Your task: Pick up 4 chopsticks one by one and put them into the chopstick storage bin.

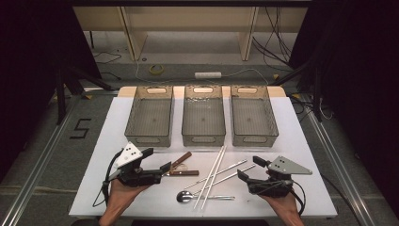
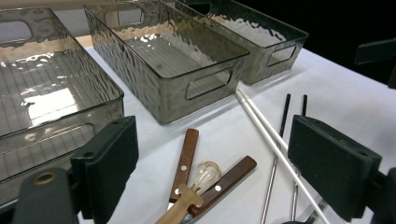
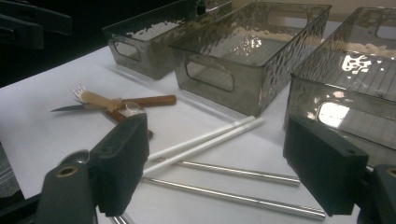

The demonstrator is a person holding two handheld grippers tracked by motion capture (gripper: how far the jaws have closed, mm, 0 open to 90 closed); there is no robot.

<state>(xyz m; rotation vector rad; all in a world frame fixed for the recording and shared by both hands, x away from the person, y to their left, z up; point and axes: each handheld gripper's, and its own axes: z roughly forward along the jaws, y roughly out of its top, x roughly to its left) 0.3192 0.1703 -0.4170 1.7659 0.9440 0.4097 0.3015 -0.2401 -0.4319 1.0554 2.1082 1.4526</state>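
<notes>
Nearest the high camera, our two hands come in from six o'clock, each holding a gripper low over the white table (image 1: 141, 197). The left gripper (image 1: 160, 165) stands released, jaws spread wide with nothing between them, aimed toward three o'clock at the wooden-handled cutlery (image 1: 181, 167). The right gripper (image 1: 249, 168) is likewise spread and empty, pointing toward nine o'clock at the chopsticks.

The things to sort lie in a loose scatter at the table's near middle: two wooden-handled pieces (image 2: 184, 161) just off our left jaws, a pale plastic spoon (image 2: 196, 186) lying across them, a white chopstick pair (image 1: 214, 174) running toward twelve o'clock, a metal chopstick pair (image 3: 233, 184) crossing near them, and a metal spoon (image 1: 186, 197) at six o'clock. Three clear bins (image 1: 203, 117) wait empty at twelve o'clock.

We judge all of it light and stiff. The metal sticks look smooth and round, so likely to roll or slip; we would pinch them mid-length, across the shaft, both together if they lie touching. The wooden handles are flatter and should grip better; we would take one at the riveted handle, first clearing the plastic spoon resting on top.
</notes>
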